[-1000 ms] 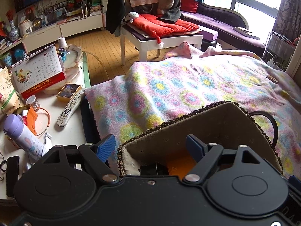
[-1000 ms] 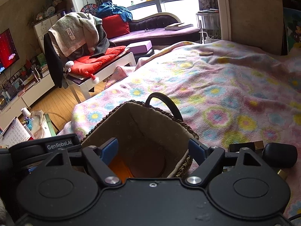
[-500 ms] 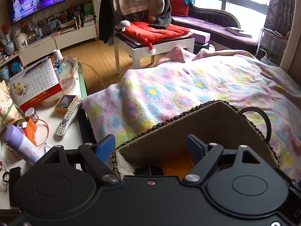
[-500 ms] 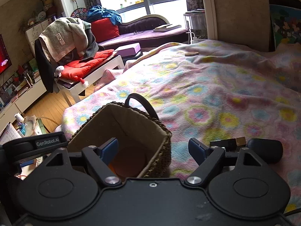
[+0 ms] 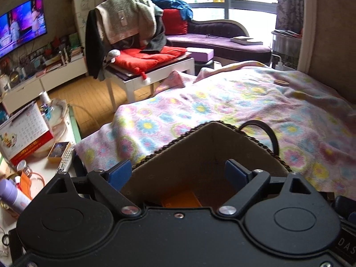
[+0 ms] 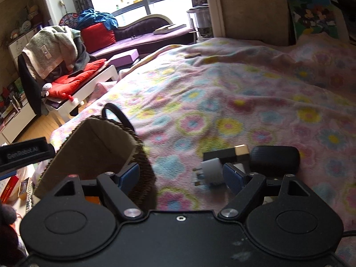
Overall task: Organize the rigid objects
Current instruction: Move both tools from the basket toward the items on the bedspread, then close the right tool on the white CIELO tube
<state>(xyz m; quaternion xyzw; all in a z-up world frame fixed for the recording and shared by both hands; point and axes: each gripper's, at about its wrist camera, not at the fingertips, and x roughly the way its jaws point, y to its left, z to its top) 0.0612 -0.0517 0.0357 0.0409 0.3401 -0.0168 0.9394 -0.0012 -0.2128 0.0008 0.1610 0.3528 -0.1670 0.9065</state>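
Lying beside right gripper (image 6: 181, 175), white plug (image 6: 211, 170)

A desk calendar (image 5: 24, 133) stands near a remote (image 5: 66, 159) (the television (image 5: 21, 24) is on).

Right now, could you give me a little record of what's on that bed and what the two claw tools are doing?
surface: flowered blanket
container: woven basket, open, with an orange item inside
loose items: white plug, black and gold box, black case
left gripper: over the basket, jaws opening, nothing between them
right gripper: open, empty, beside the plug
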